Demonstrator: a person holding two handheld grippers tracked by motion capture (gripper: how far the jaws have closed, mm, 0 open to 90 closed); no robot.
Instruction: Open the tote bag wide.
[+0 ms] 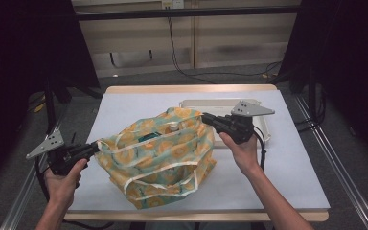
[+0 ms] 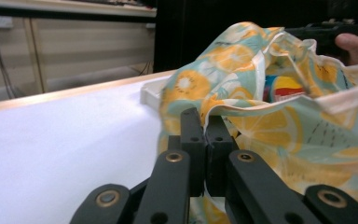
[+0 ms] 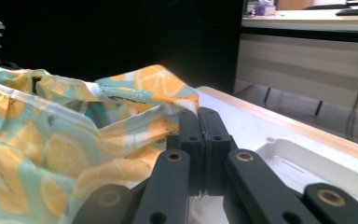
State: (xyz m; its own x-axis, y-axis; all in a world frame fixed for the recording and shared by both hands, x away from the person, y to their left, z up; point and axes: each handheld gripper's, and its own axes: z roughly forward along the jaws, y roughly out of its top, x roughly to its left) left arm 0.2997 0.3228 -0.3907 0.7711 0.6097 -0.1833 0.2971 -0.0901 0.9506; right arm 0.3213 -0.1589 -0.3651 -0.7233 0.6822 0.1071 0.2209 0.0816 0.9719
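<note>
- The teal cloth bag printed with orange slices (image 1: pixel 160 155) sits mid-desk, its mouth stretched between the two hands.
- The left claw (image 1: pixel 95 145) is clamped tight on the bag's left rim; in the left gripper view the cream-trimmed hem is pinched between the closed jaws.
- The right claw (image 1: pixel 205 117) is likewise closed on the rim's far right corner, with fabric nipped right at the tips in the right gripper view.
- Inside the mouth there's something colourful, a red, yellow and blue packet (image 2: pixel 284 88) by the look of it; what it is I can't tell.
- Risk, as I judge it: both grips are on thin hem only, so a hard outward pull could slip the cloth free and let the mouth collapse over the contents.
- A lift could tip the bag and spill them.
- The shallow white plastic tray (image 1: pixel 268 130) lies just behind the right hand, so a backward swing would knock it.
- The white desk top (image 1: pixel 124 103) has open room on the left and toward the back; the bag's lower corner sits near the front edge, with little spare there.
</note>
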